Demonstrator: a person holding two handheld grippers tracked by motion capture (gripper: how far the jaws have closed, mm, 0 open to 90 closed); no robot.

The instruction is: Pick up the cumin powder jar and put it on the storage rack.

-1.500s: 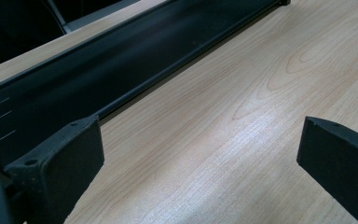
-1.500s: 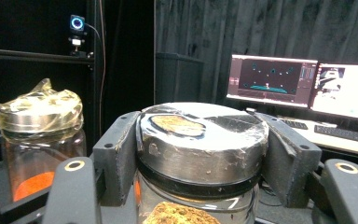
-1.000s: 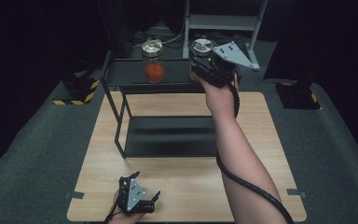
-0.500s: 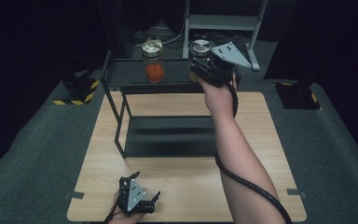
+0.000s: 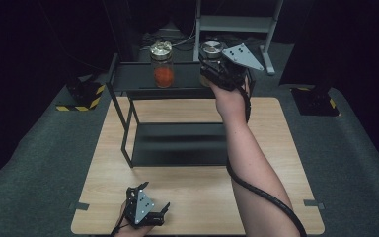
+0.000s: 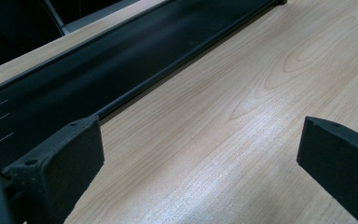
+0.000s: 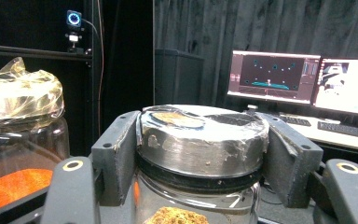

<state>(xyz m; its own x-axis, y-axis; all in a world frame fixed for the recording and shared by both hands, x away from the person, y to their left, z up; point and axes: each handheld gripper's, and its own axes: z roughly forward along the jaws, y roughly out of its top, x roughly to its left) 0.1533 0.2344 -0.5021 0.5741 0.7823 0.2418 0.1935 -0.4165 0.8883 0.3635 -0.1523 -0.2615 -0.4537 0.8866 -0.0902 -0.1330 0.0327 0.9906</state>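
right gripper (image 7: 203, 154) clamped on silver lid of clear glass jar with tan contents (image 7: 200, 140), on top tier of black metal shelf rack (image 5: 128, 74). jar with orange powder (image 5: 163, 66) beside it, apart. left gripper (image 6: 200, 149) jaws wide apart over light wooden table (image 6: 242, 116).

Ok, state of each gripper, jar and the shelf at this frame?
Right gripper: shut on the lid of the right jar, at the shelf's top tier.
Left gripper: open, holding nothing, low over the table.
Right jar: lid on, upright.
Left jar: upright on the top tier, covered, orange contents, untouched.
Shelf: upright on the table, lower tier bare.
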